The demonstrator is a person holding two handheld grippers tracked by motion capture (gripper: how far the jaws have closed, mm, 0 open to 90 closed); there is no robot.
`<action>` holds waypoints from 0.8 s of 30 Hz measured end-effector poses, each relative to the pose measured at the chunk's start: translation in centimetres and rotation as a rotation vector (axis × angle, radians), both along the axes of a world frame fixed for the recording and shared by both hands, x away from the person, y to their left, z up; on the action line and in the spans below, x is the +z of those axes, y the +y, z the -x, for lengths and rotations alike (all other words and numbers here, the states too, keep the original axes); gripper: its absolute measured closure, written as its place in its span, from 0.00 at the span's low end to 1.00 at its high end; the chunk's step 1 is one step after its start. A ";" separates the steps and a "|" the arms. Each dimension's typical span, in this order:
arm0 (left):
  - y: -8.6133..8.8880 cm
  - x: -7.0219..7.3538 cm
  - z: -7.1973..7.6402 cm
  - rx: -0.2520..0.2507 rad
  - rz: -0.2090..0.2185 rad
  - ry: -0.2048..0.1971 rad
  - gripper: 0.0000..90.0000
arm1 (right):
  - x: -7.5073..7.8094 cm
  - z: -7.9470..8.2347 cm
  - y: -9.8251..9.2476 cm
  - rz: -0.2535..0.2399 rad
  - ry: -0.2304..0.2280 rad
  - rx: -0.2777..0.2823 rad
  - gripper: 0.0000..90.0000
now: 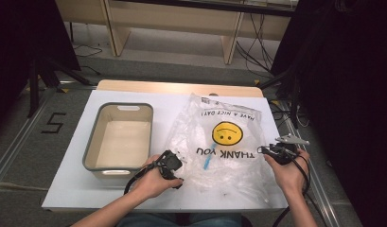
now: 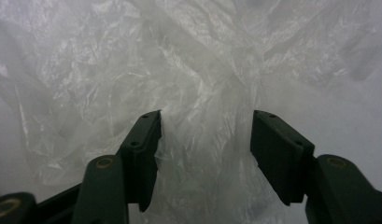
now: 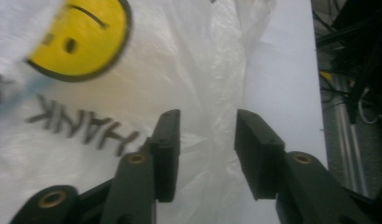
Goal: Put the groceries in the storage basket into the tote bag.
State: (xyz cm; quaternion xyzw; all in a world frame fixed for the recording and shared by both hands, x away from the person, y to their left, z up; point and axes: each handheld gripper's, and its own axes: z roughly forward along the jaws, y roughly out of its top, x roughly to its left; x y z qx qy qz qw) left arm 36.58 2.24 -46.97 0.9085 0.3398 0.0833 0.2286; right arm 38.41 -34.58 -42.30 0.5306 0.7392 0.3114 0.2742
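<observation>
A clear plastic bag [image 1: 219, 146] lies crumpled and flat across the middle and right of the white table [image 1: 73, 189], its yellow smiley face and "THANK YOU" lettering upside down to the person seated there. Something small and blue [image 1: 206, 162] shows near the lettering; I can't tell whether it lies in the bag or is printed on it.

The left gripper [image 1: 174, 166] sits at the bag's near-left edge. In the left gripper view its jaws stand apart with a ridge of wrinkled film [image 2: 207, 140] rising between them; the film seems to brush the inner face of one jaw, but nothing is pinched. The right gripper [image 1: 269, 150] is at the bag's right edge, jaws likewise apart, the edge of the plastic [image 3: 212, 140] lying below the gap, unclamped.

It looks like the step of taking hold of the bag at both sides. Next, I'd judge, each pair of jaws needs to close on a fold of film thick enough not to slip.

To the left of the bag stands a grey bin [image 1: 92, 142], well apart from both hands.
</observation>
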 end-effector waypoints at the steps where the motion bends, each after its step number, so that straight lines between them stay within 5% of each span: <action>1: 0.0 -0.1 0.0 0.000 0.001 0.006 0.52 | 0.3 0.5 0.1 -0.018 0.010 0.004 0.62; 4: 0.1 0.0 0.0 0.000 0.011 0.018 0.59 | 0.6 2.1 0.2 -0.084 0.109 0.026 0.57; 10: -0.2 0.1 0.2 -0.003 0.005 0.020 0.72 | -1.0 4.1 0.4 -0.111 0.273 0.069 0.51; 15: -0.5 0.1 0.3 0.006 0.015 0.023 0.87 | -2.5 4.2 0.3 -0.044 0.386 0.131 0.74; 20: -0.6 0.1 0.4 0.001 0.042 0.038 0.98 | -3.1 3.8 0.2 0.004 0.412 0.160 0.98; 24: -1.1 0.2 0.9 -0.021 0.092 0.036 0.99 | -2.9 3.4 -0.2 0.032 0.353 0.147 1.00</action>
